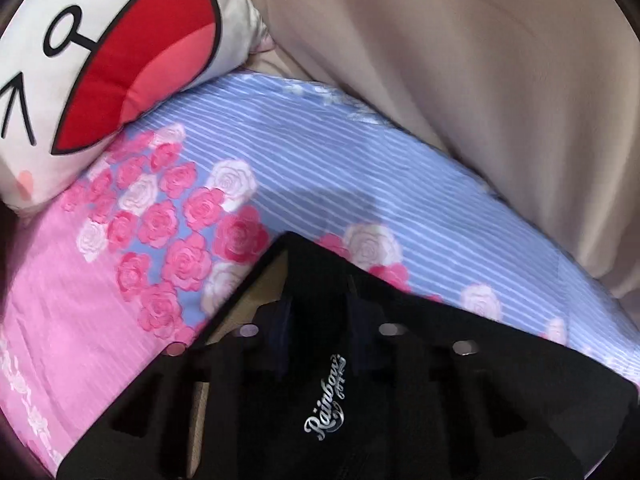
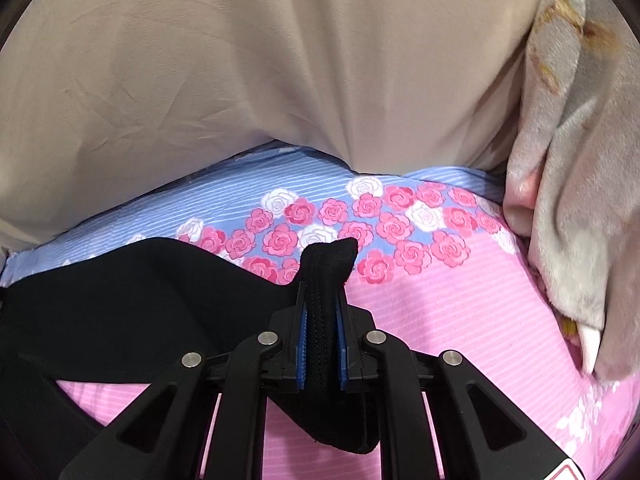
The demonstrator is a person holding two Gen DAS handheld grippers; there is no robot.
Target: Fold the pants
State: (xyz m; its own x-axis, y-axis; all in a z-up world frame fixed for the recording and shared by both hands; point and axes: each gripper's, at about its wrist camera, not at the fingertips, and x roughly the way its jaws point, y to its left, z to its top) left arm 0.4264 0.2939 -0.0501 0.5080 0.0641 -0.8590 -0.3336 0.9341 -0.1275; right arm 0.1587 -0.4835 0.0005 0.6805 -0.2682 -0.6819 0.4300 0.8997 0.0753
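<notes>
Black pants with a silver "Rainbow" script logo, on a sheet that's pink and blue-with-white stripes, pink and white roses all over. Plain beige curtain behind. White cushion has a big red cartoon mouth.

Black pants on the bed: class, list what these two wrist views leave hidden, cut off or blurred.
- Left gripper: left wrist view, its fingertips are covered by the black pants draped over them; the grip is unseen.
- Pants' full shape: cut off by the bottom and left edges in the right wrist view, behind the right gripper.
- Cartoon pillow: left wrist view, motion-blurred and cropped by the frame edge.
</notes>
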